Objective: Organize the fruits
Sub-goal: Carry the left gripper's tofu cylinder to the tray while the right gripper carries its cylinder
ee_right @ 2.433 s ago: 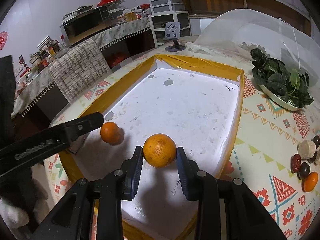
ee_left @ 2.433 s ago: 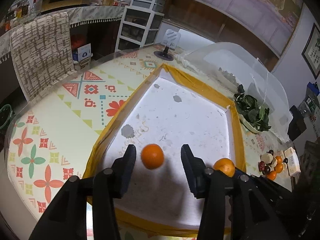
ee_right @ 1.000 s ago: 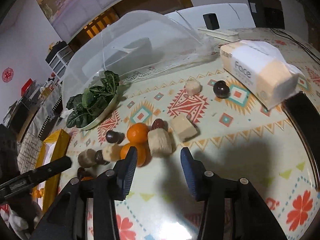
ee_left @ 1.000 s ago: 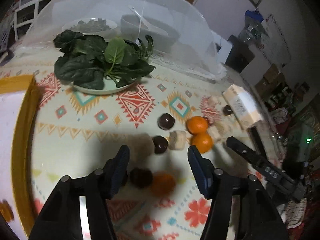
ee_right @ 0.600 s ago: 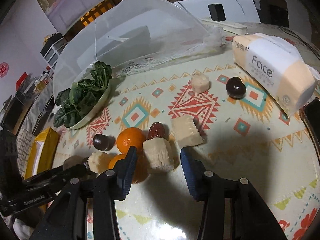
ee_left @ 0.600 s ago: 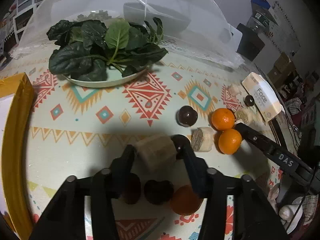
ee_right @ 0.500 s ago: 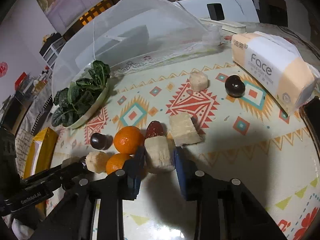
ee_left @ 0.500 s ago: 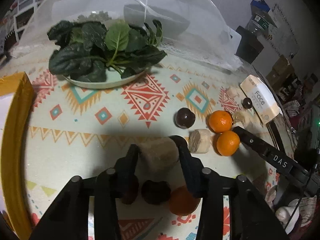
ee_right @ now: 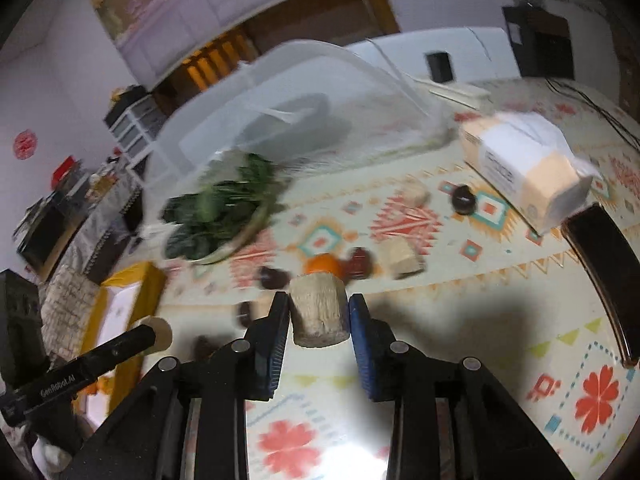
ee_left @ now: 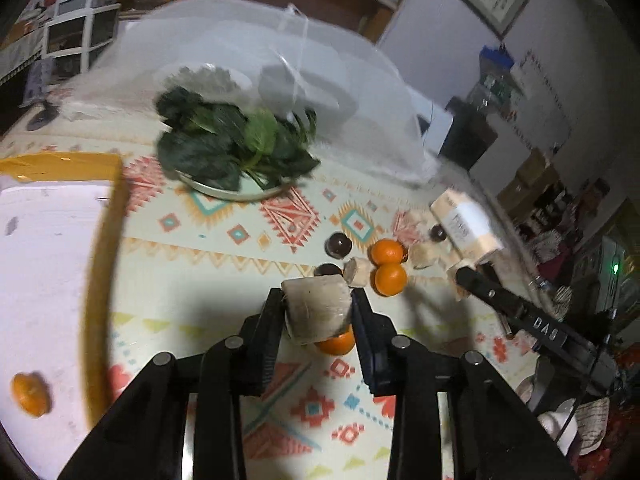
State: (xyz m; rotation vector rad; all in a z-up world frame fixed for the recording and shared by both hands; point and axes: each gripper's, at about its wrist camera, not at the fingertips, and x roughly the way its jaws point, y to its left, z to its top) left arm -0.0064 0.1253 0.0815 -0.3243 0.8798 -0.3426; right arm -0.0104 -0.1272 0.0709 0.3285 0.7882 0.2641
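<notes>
- My left gripper [ee_left: 318, 312] has its jaws clamped on a pale chunk [ee_left: 316, 308]; an orange [ee_left: 336, 343] sits just beneath, easily knocked.
- My right gripper [ee_right: 319, 316] pinches another chunk [ee_right: 319, 314] between its jaws; motion blur suggests speed, so it may slip.

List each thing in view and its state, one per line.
Left gripper: shut on a pale chunk.
Right gripper: shut on a pale cylinder.
Tray: holds one orange.
Two oranges: touching, on the cloth.
Greens: heaped on a plate.
Mesh cover: over dishes.
Tissue pack: lying flat.
</notes>
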